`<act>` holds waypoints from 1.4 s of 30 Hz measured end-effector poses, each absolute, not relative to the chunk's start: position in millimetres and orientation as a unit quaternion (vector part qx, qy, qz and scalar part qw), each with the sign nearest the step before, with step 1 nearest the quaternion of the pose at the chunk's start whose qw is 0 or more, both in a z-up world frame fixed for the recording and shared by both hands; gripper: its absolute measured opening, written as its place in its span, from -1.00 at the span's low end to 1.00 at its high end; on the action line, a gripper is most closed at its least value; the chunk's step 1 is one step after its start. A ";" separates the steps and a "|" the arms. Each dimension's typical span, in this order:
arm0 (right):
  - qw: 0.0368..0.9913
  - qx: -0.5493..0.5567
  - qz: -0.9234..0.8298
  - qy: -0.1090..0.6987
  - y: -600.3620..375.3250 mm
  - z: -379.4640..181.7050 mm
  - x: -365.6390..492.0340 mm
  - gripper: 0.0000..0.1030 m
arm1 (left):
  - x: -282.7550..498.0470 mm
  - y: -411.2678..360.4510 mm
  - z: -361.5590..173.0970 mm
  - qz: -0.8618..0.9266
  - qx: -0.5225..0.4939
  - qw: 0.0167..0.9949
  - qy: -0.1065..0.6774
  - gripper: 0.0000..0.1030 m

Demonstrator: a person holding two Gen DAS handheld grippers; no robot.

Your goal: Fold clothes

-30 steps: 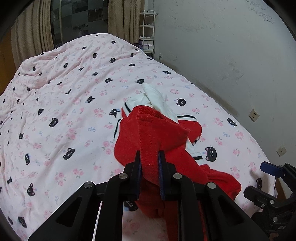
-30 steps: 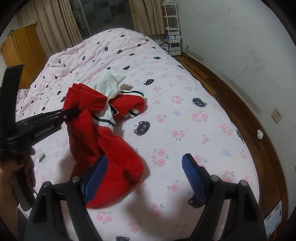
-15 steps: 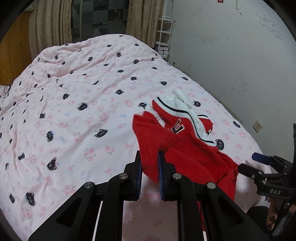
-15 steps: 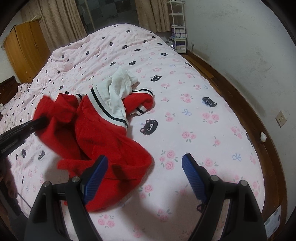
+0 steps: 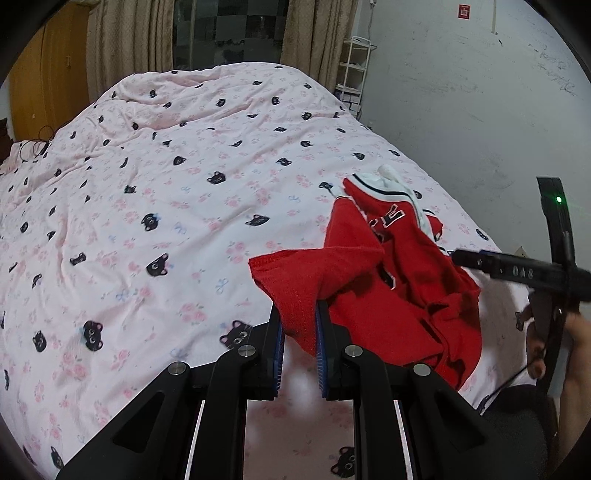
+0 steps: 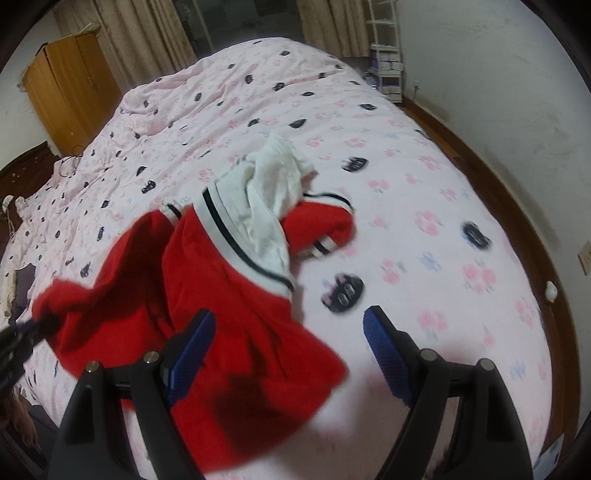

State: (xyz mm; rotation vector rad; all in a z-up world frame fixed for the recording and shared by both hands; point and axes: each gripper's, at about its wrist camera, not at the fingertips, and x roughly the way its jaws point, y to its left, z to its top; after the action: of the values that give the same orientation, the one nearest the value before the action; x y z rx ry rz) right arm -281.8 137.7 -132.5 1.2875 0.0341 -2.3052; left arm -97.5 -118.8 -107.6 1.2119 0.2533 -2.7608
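On the bed [image 5: 155,206], a crumpled red garment [image 5: 402,295] stretches white collar away; left gripper [image 5: 298,332] fingers pinch its hem, right gripper [image 6: 288,339] fingers gape empty.

This is a bedroom in a home. A large bed [image 5: 155,206] fills most of both views, spread with a pink quilt [image 6: 424,192] printed with black cat faces and small roses. At its far end, beige curtains [image 5: 125,40] hang on either side of a dark window [image 5: 225,29]. A wooden wardrobe [image 6: 66,88] stands in the corner to the left, and a white shelf rack [image 6: 386,51] with small boxes stands against the scuffed white wall [image 5: 461,103]. Wall sockets [image 6: 585,256] sit low on that wall, and a dark wooden floor [image 6: 491,177] runs between bed and wall. A red garment [image 5: 406,295] lies on the quilt.
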 end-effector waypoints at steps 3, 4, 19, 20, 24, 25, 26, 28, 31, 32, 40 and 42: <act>0.260 0.504 -0.824 -0.004 128.4 -144.1 -304.6 0.63 | -93.4 -126.3 -109.1 -0.910 0.400 0.062 0.091 -0.75; 0.269 0.517 -0.812 -0.013 125.7 -150.3 -310.1 0.63 | -92.5 -128.5 -109.4 -0.910 0.399 0.063 0.093 -0.75; 0.306 0.544 -0.781 -0.016 111.1 -151.4 -313.6 -0.80 | -82.4 -156.8 -94.3 -0.918 0.373 0.080 0.109 -0.75; 0.307 0.540 -0.783 -0.014 109.6 -145.3 -311.5 -0.80 | -80.4 -161.5 -91.8 -0.918 0.370 0.085 0.112 -0.75; 0.318 0.520 -0.792 -0.002 95.8 -115.2 -303.7 -0.80 | -68.7 -185.1 -80.3 -0.921 0.355 0.107 0.123 -0.77; 0.322 0.515 -0.794 0.001 91.8 -107.3 -301.7 -0.80 | -64.2 -191.9 -76.5 -0.922 0.349 0.115 0.123 -0.79; 0.327 0.509 -0.796 0.004 87.4 -98.7 -299.8 -0.81 | -58.9 -199.5 -72.4 -0.923 0.343 0.125 0.123 -0.81; 0.336 0.498 -0.799 0.014 72.5 -82.0 -296.5 -0.81 | -51.3 -215.2 -67.8 -0.923 0.337 0.136 0.128 -0.81; 0.343 0.489 -0.802 0.027 47.5 -66.4 -291.3 -0.81 | -45.6 -233.0 -70.8 -0.917 0.348 0.136 0.140 -0.82; 0.344 0.487 -0.802 0.030 40.3 -63.2 -289.2 -0.81 | -45.3 -235.8 -73.9 -0.915 0.354 0.134 0.139 -0.81; 0.334 0.493 -0.803 0.036 33.9 -69.5 -276.9 -0.81 | -85.1 -227.0 -103.2 -0.912 0.396 0.019 0.101 0.09; 0.330 0.495 -0.803 0.037 38.4 -73.0 -275.0 -0.81 | -106.3 -220.8 -107.2 -0.909 0.409 -0.013 0.084 0.13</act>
State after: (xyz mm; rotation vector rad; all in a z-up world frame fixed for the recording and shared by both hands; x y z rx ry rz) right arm -275.0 38.4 -73.0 1.2950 0.0975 -2.0998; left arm -106.3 -220.8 -107.2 1.2943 0.2650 -2.8790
